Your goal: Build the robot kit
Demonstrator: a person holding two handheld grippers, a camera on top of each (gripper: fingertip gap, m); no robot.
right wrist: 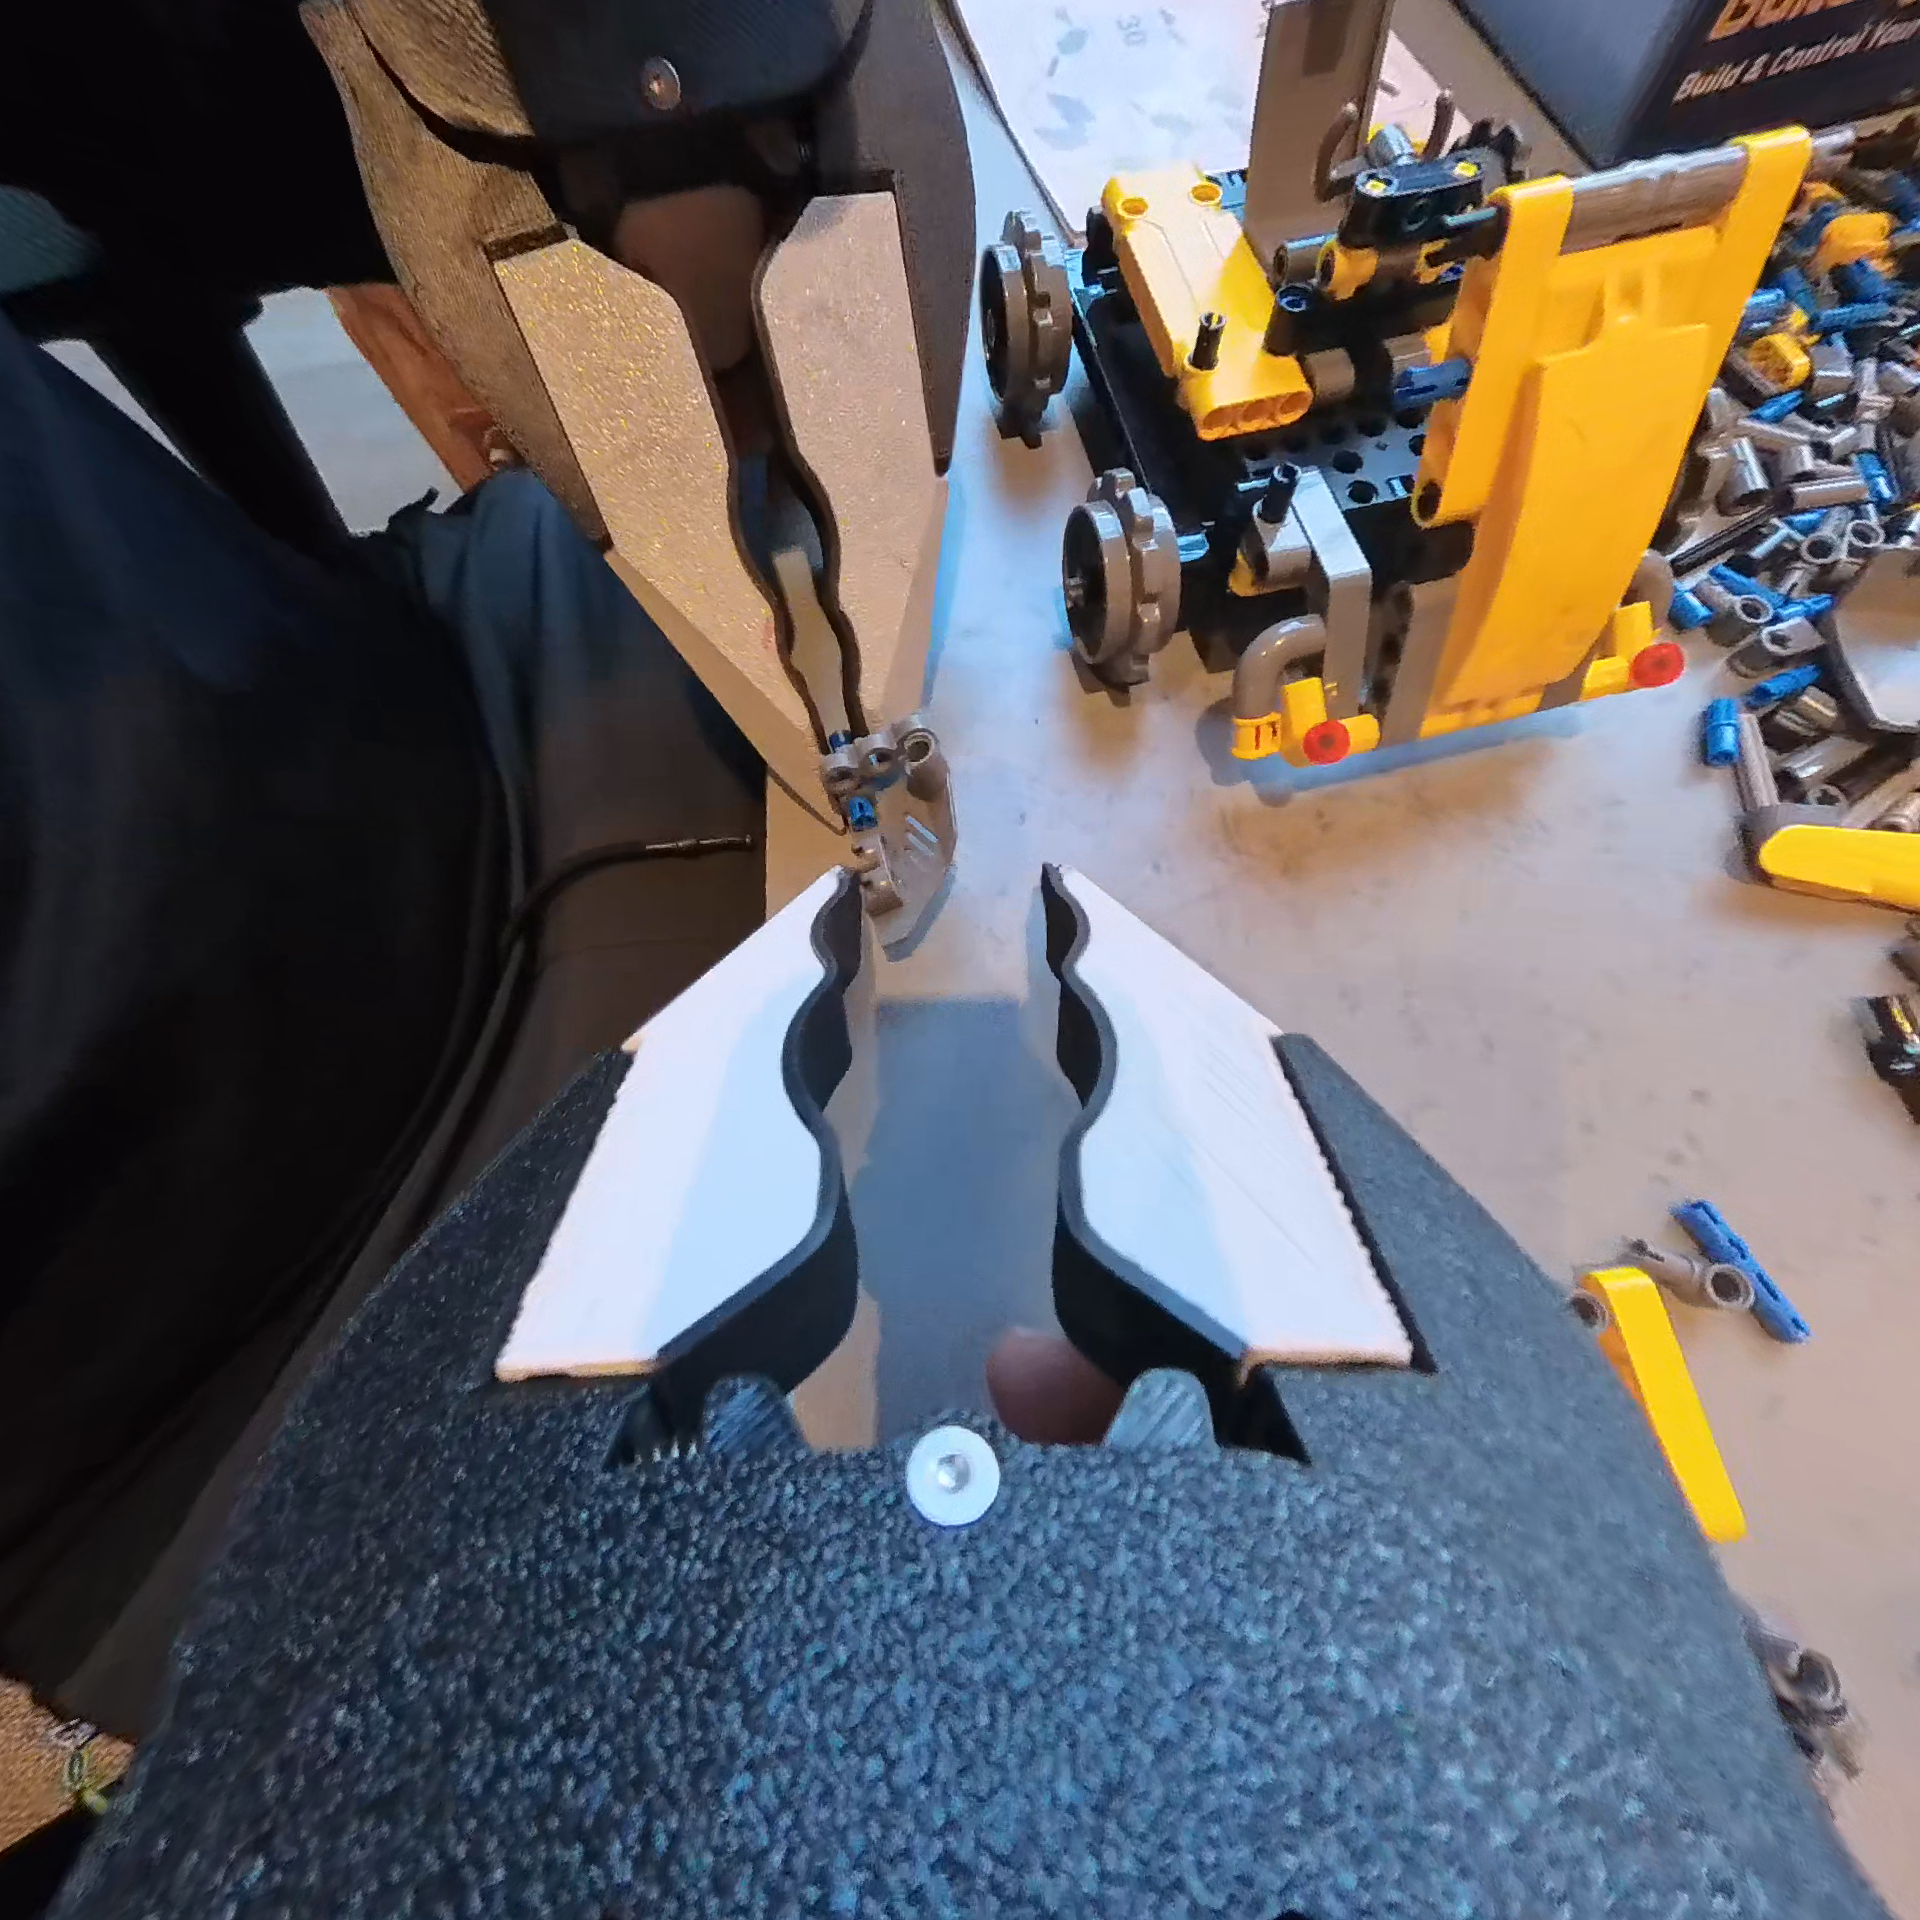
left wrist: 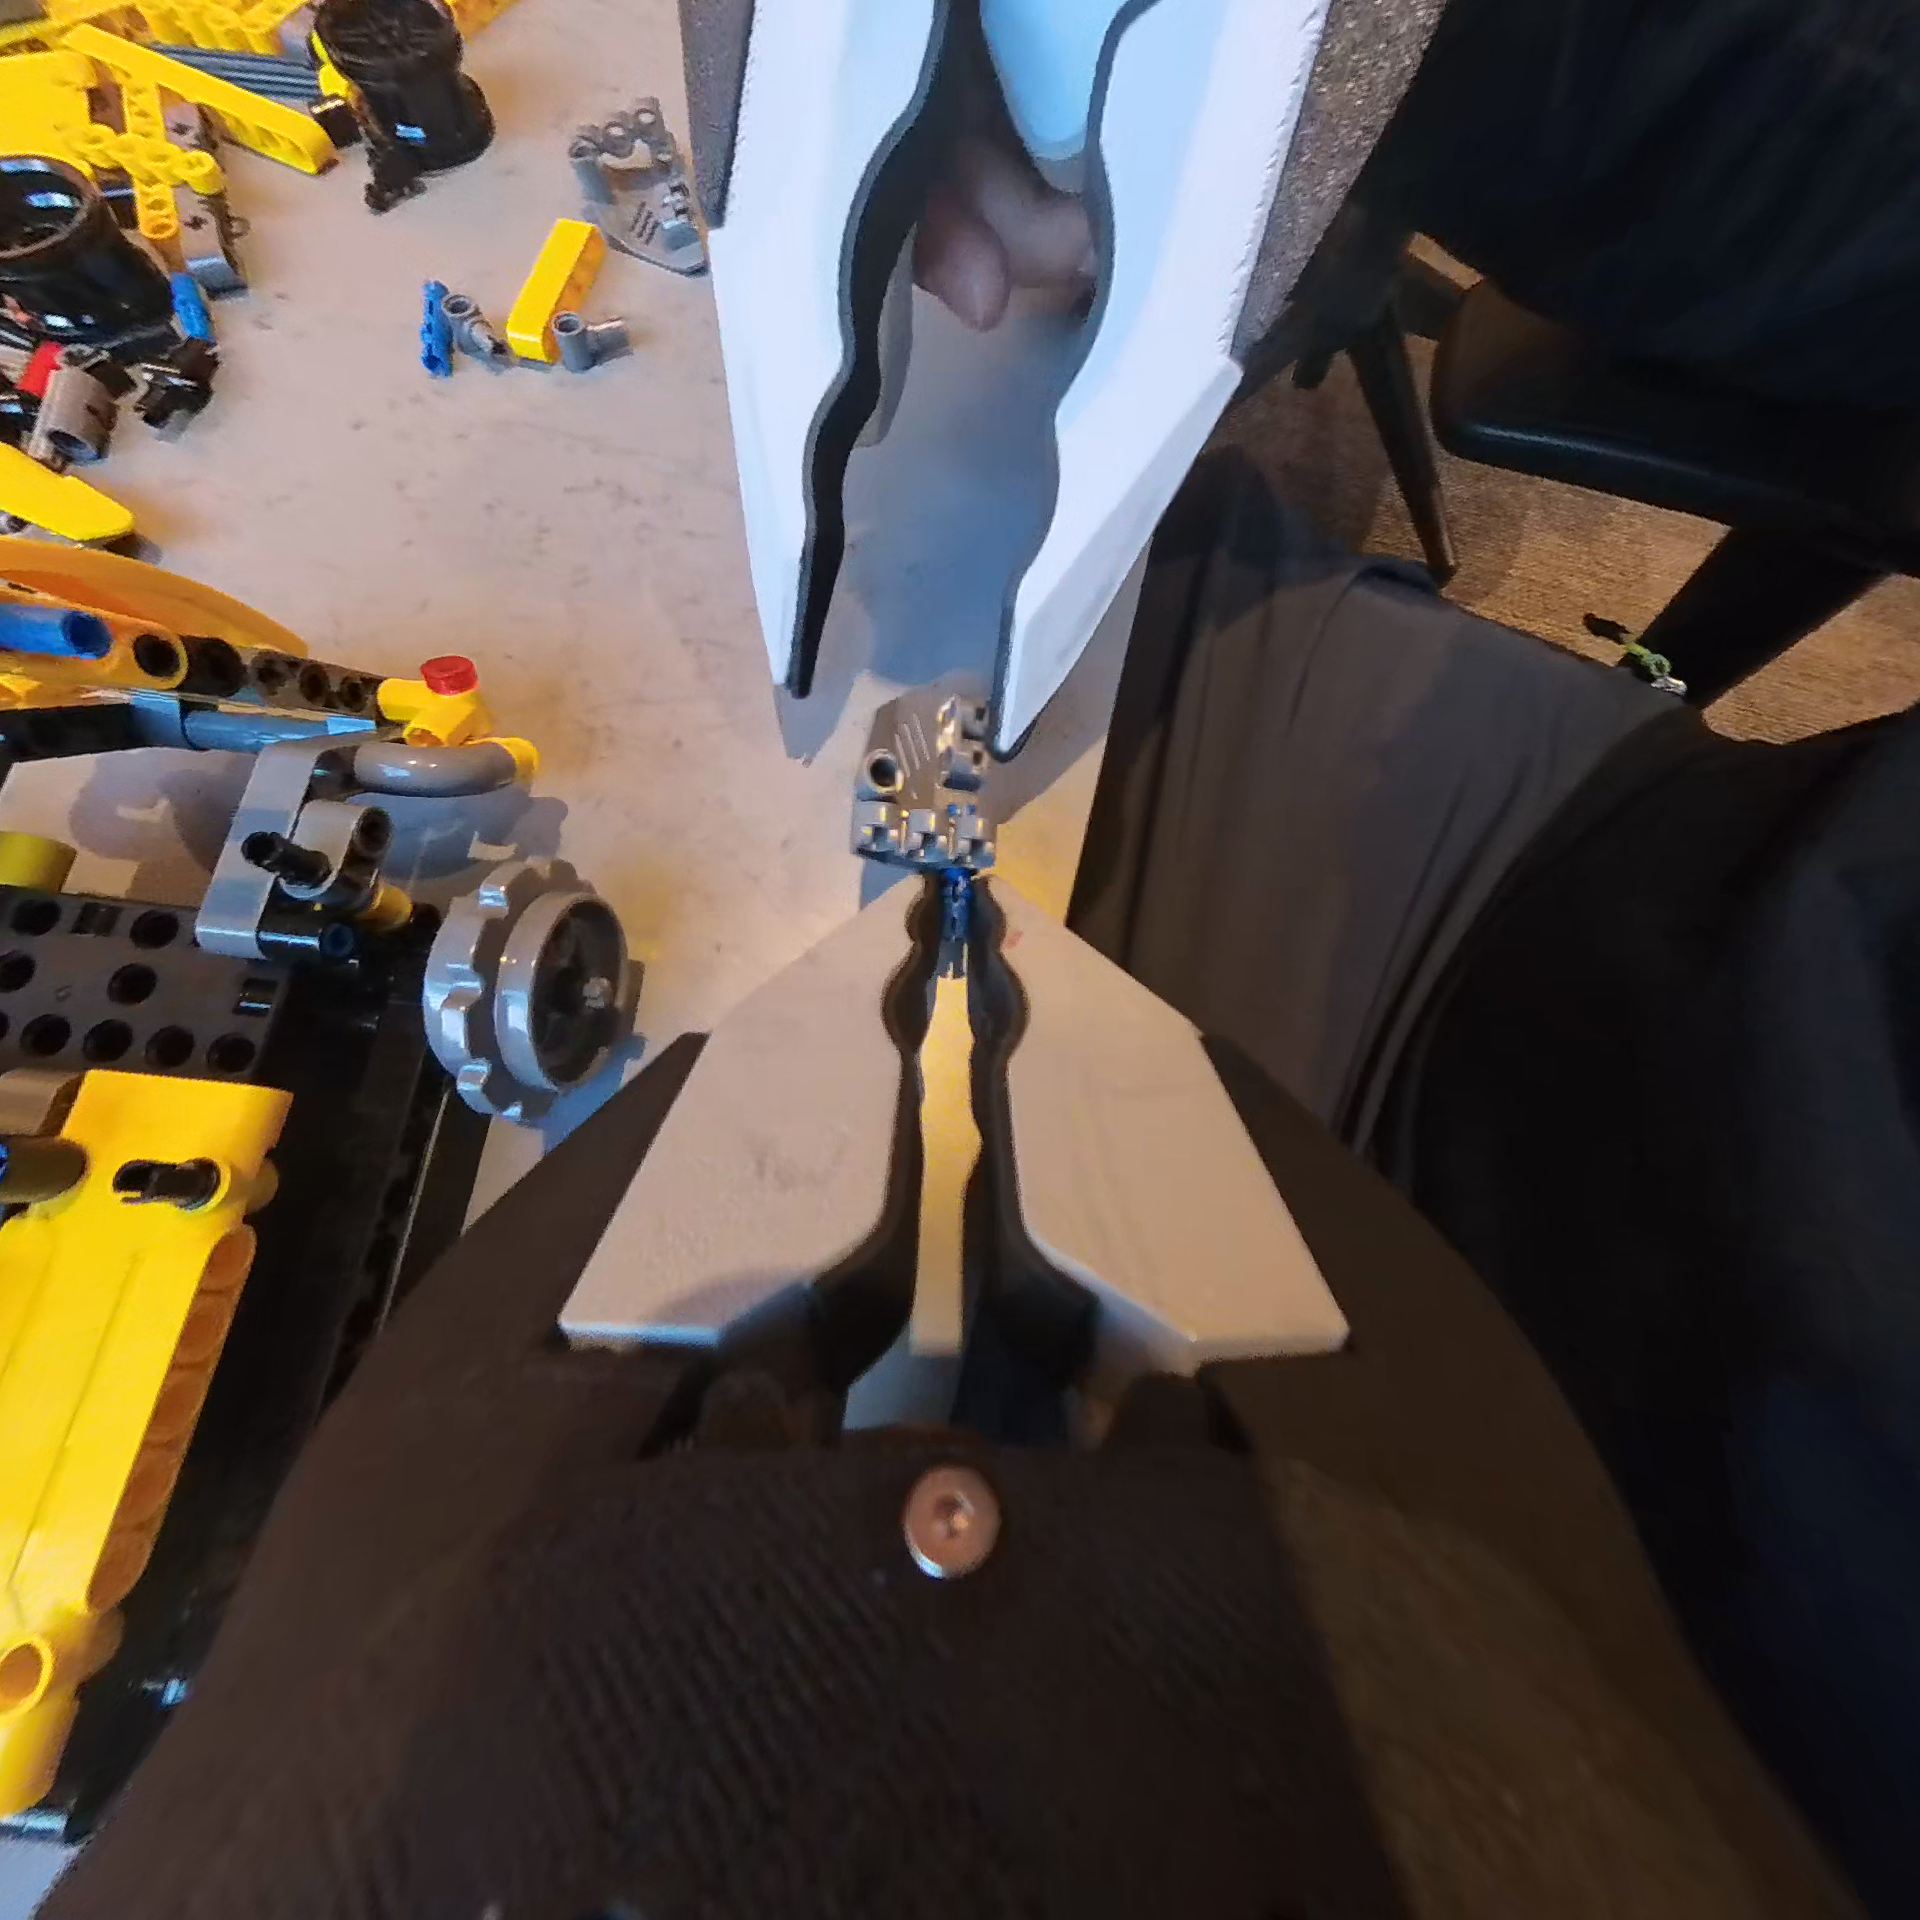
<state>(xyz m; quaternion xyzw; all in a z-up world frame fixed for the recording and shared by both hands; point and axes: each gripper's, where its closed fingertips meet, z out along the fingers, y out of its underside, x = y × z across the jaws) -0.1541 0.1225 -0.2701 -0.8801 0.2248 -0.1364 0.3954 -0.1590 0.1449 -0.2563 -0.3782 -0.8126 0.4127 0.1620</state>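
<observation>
Two grippers meet above the table (left wrist: 644,540) edge. Left gripper (left wrist: 954,914) jaws pinch a blue pin (left wrist: 956,906) plugged into a grey plastic piece (left wrist: 923,779); right gripper (right wrist: 951,883) jaws apart, one fingertip (right wrist: 844,891) touching that piece. Yellow toy vehicle (right wrist: 1455,468) nearby.

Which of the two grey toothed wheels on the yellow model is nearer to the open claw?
The lower wheel, at the model's red-stud end, is nearer the right claw; the other wheel sits farther up.

My left fingers (left wrist: 1013,997) pinch a blue pin (left wrist: 954,920), hiding most of it; I can't tell its full shape. The grey bracket (left wrist: 920,779) on it covers the pin's far end. The yellow model (left wrist: 135,1247) runs off the left edge. The box (right wrist: 1704,62) is cropped at the top. The parts heap (right wrist: 1808,436) is too small to sort out.
</observation>
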